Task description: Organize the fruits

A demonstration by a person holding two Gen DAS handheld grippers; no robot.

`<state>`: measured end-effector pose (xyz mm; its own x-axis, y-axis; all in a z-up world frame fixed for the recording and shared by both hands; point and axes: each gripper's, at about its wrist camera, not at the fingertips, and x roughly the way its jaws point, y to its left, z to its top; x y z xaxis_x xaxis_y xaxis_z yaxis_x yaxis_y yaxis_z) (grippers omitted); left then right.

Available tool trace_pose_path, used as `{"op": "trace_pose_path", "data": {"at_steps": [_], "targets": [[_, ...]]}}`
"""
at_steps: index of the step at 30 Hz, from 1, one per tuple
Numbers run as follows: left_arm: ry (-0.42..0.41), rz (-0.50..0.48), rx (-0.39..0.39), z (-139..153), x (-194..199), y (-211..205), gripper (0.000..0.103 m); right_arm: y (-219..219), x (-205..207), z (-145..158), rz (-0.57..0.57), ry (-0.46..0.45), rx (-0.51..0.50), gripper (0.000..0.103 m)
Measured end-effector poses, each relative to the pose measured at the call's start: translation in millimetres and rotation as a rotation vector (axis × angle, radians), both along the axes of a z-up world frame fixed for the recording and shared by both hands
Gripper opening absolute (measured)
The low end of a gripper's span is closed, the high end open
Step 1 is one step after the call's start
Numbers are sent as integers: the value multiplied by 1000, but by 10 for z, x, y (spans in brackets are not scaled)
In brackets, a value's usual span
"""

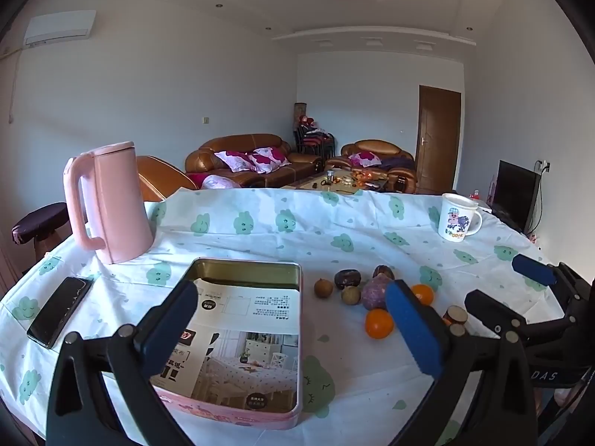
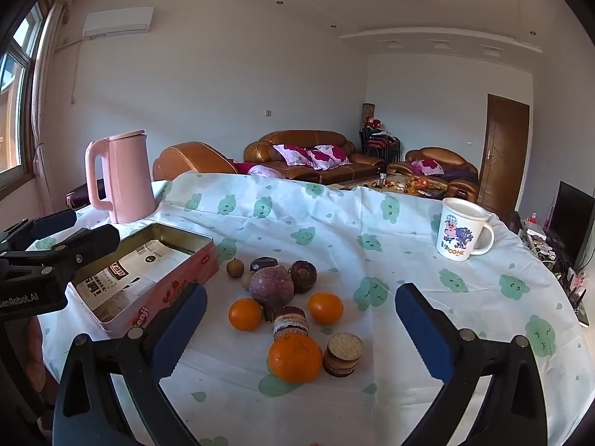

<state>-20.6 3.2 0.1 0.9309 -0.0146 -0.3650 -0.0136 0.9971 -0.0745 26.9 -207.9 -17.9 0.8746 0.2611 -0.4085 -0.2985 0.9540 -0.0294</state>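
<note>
A pink tin box [image 1: 245, 338] [image 2: 148, 278] lined with printed paper lies open on the table. To its right lies a pile of fruit: a large orange [image 2: 295, 358], two smaller oranges [image 2: 245, 314] [image 2: 325, 308], a purple passion fruit [image 2: 270, 287] [image 1: 375, 291], dark round fruits [image 2: 303, 275], small brown longans [image 2: 235, 267] [image 1: 323, 288] and round layered cakes [image 2: 343, 353]. My left gripper [image 1: 293, 330] is open above the box. My right gripper [image 2: 301, 327] is open, just short of the large orange.
A pink kettle [image 1: 108, 204] [image 2: 124, 178] stands at the back left. A black phone [image 1: 59, 310] lies left of the box. A white cartoon mug [image 1: 458, 217] [image 2: 463, 230] stands at the back right. Sofas and a door lie beyond the table.
</note>
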Motion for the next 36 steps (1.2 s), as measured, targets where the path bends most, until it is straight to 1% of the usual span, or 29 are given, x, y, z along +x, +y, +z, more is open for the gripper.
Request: {"op": "trace_pose_path", "data": {"at_steps": [2, 4, 9, 10, 36], "targets": [[20, -8, 33, -42, 198, -33, 103, -4, 4, -3, -1, 0, -3, 102], [22, -4, 34, -67, 220, -45, 103, -12, 2, -6, 0, 1, -4, 102], [30, -2, 37, -84, 221, -72, 103, -43, -4, -16, -1, 1, -9, 102], [28, -2, 37, -87, 223, -71, 103, -76, 73, -23, -8, 8, -7, 102], [32, -4, 37, -106, 231, -82, 103, -80, 10, -21, -21, 12, -4, 102]]}}
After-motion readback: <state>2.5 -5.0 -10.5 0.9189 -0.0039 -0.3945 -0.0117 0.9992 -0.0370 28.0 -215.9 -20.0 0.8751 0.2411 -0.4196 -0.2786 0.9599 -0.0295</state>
